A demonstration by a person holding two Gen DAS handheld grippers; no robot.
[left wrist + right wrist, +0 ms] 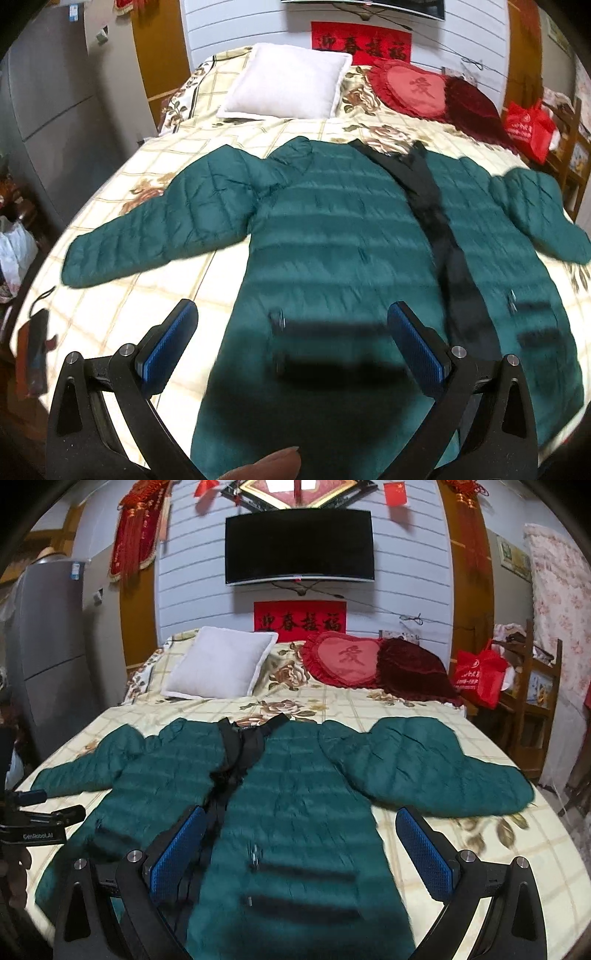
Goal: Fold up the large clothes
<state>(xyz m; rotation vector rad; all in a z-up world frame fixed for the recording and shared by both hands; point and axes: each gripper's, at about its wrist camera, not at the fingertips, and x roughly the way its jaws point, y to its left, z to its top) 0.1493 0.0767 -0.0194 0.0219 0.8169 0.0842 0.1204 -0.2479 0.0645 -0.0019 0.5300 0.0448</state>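
A dark green quilted puffer jacket (332, 236) lies face up on the bed, front open with black lining down the middle, both sleeves spread out. It also shows in the right wrist view (295, 794). My left gripper (291, 332) is open and empty, held above the jacket's left front panel near the hem. My right gripper (301, 834) is open and empty, above the right front panel near its pocket zip. The left gripper's body also shows at the left edge of the right wrist view (37, 819).
The bed (166, 295) has a cream floral checked cover. A white pillow (288, 86), a red heart cushion (417, 90) and a dark red cushion (476, 107) lie at the head. A red bag (528, 129) and wooden shelf stand right; a grey fridge (48, 103) left. A TV (299, 546) hangs on the wall.
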